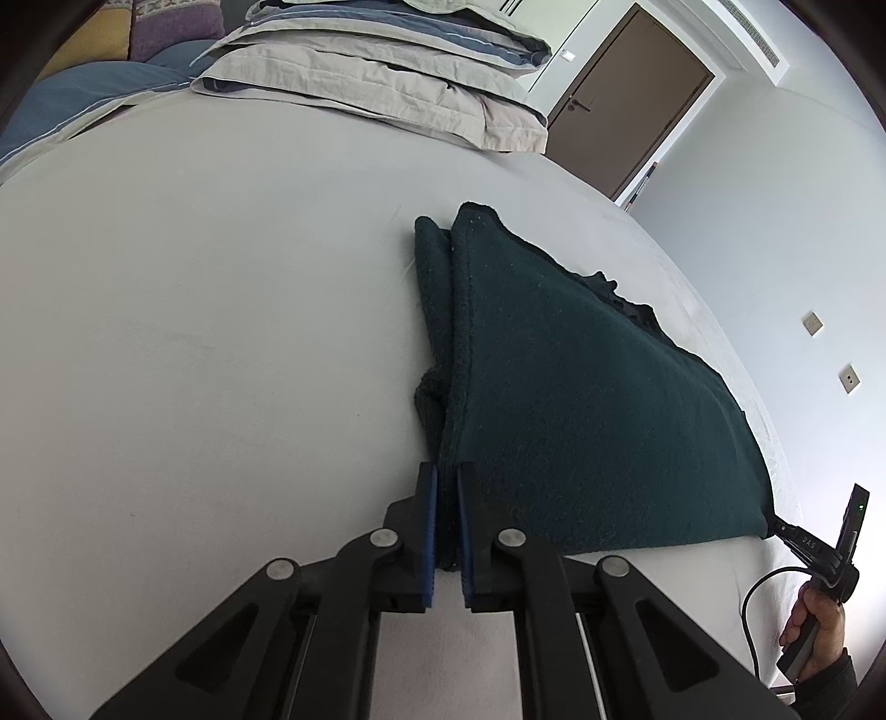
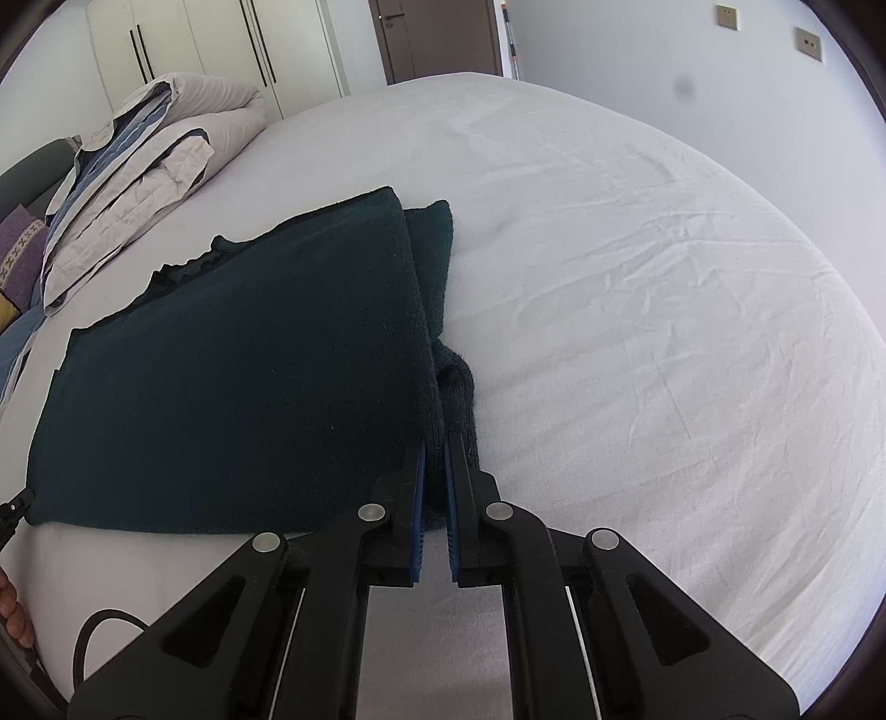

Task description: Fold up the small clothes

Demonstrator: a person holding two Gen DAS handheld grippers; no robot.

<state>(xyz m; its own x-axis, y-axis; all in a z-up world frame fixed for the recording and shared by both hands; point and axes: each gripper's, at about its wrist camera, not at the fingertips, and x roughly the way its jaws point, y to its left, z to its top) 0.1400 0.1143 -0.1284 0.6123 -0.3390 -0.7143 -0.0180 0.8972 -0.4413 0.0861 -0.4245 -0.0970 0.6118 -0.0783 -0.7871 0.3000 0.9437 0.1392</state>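
Note:
A dark green knitted garment (image 1: 581, 399) lies on the white bed sheet (image 1: 194, 332), its near edge lifted and stretched between both grippers. My left gripper (image 1: 447, 471) is shut on the garment's near left corner. In the right wrist view the same garment (image 2: 232, 376) spreads to the left, and my right gripper (image 2: 436, 440) is shut on its near right corner. A folded sleeve or layer (image 2: 457, 387) bunches under the held edge. The right gripper (image 1: 775, 523) also shows in the left wrist view, at the garment's far corner.
A folded beige and blue duvet (image 1: 376, 72) lies at the head of the bed, also in the right wrist view (image 2: 144, 149). A brown door (image 1: 626, 105) and white wardrobes (image 2: 221, 44) stand beyond. A wall with sockets (image 1: 847, 379) runs along the bed's right side.

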